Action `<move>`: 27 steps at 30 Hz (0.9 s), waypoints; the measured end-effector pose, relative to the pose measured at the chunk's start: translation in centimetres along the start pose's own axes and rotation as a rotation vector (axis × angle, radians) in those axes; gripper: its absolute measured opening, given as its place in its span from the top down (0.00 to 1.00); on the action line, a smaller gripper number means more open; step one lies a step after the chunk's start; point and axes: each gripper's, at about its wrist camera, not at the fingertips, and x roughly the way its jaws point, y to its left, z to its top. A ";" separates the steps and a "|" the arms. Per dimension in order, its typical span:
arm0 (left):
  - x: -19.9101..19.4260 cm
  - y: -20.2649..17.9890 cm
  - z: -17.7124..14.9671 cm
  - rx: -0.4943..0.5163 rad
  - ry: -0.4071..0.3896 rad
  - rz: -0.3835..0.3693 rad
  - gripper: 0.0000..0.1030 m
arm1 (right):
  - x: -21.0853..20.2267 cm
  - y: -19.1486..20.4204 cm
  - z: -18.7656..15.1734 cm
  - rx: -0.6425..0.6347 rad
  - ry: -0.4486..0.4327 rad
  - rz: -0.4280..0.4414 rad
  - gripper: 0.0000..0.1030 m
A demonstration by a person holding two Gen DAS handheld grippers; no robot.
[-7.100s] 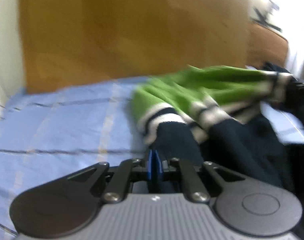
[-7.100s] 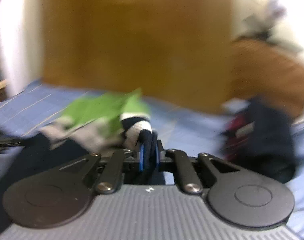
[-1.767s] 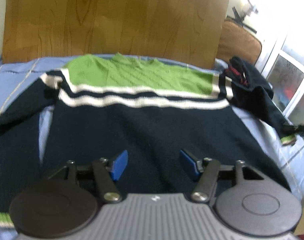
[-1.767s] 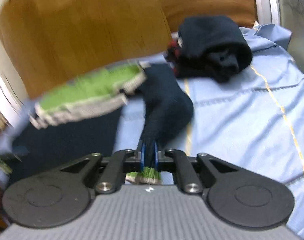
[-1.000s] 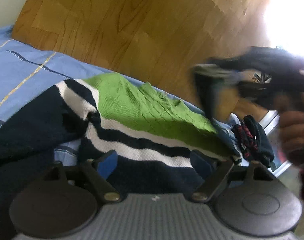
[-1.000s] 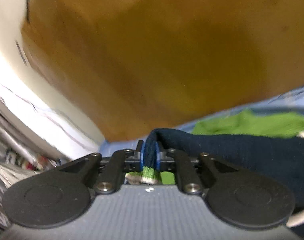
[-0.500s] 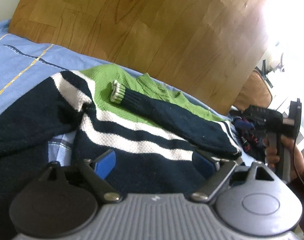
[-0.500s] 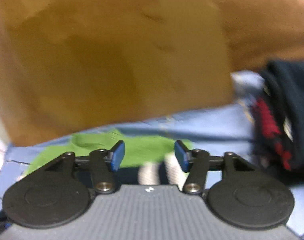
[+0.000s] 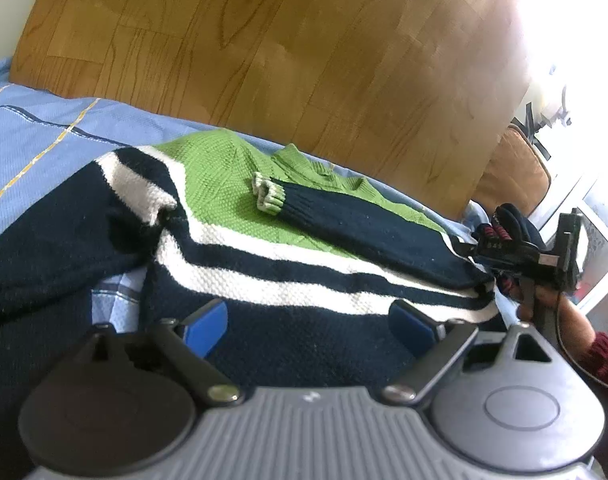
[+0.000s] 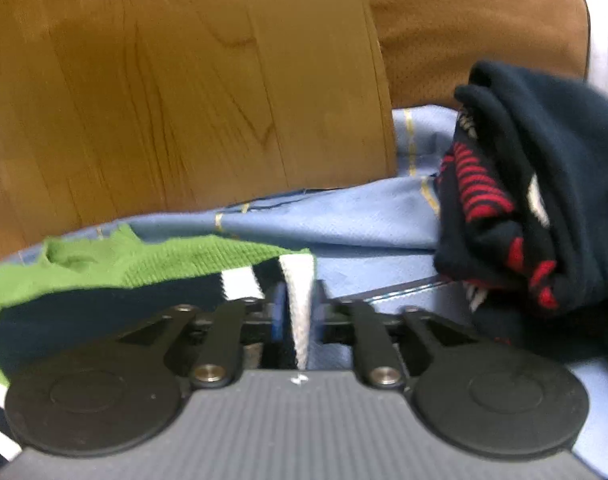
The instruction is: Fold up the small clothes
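While the sweater point(image 9: 288, 280) is lying spread on the blue sheet point(image 9: 32, 128) with one sleeve point(image 9: 367, 228) now folded across its chest, the other is waiting. The left gripper point(image 9: 311, 320) is hovering wide apart; the right gripper point(image 10: 298, 312), previously empty, has just been closing around the shoulder edge.

Sweater point(image 9: 288, 288) spread on bed point(image 9: 28, 128) ahead of left gripper point(image 9: 307, 322); sleeve point(image 9: 355, 224) laid across it; headboard point(image 9: 288, 48) behind; clothes pile point(image 10: 535, 200) right.
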 end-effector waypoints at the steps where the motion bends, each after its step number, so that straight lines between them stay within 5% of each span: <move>1: 0.1 -0.1 0.0 0.005 0.001 0.003 0.11 | -1.2 0.1 -0.1 -0.004 -0.038 -0.016 0.53; 4: 0.2 -0.5 0.0 0.024 0.004 0.012 0.09 | -4.4 0.0 -0.6 0.034 -0.098 0.088 0.53; 10: -0.2 -0.6 -0.2 0.034 -0.003 -0.008 0.08 | -8.2 2.7 -4.8 0.092 0.049 0.433 0.53; 13: -2.2 -0.7 0.1 0.039 -0.084 -0.047 0.08 | -9.2 4.8 -7.4 0.081 0.089 0.525 0.53; 19: -9.9 3.5 0.2 -0.104 -0.339 0.053 0.07 | -10.0 7.8 -9.7 -0.057 0.030 0.513 0.41; 24: -14.8 8.0 -1.8 -0.266 -0.393 0.281 0.07 | -9.1 7.8 -9.9 -0.048 0.028 0.516 0.41; 27: -17.7 8.9 -4.0 -0.302 -0.406 0.319 0.07 | -10.0 9.6 -10.2 -0.090 0.027 0.595 0.43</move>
